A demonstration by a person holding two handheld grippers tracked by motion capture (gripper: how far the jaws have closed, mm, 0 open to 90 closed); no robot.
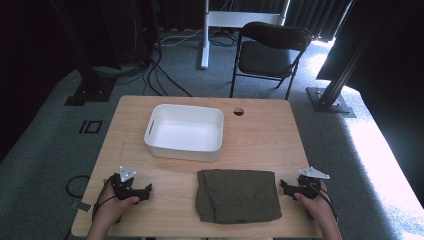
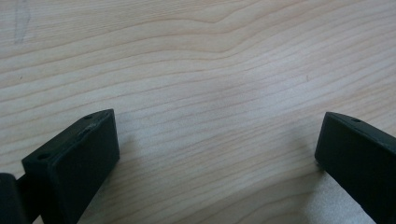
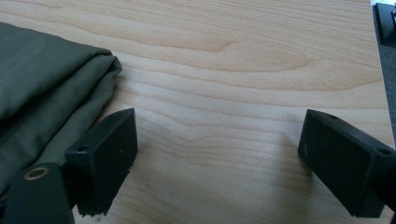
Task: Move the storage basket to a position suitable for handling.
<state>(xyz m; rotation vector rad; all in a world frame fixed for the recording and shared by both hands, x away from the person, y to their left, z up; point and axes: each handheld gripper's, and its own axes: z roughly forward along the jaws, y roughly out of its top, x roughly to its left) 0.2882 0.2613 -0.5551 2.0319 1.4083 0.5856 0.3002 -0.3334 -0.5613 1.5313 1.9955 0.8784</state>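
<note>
That folded olive cloth (image 1: 236,195) sits on the table (image 1: 260,145) between your hands, near the front edge, and it's soft and floppy. Left gripper (image 1: 142,191) and right gripper (image 1: 286,186) both have fingers apart, holding nothing. I'd pinch the side folds so the layers stay together.

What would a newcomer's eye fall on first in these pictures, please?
Probably the white rectangular plastic bin, standing empty near the far middle of the light wooden table. Next, the folded olive-green cloth garment at the near edge, flanked by the open left gripper and open right gripper.
</note>
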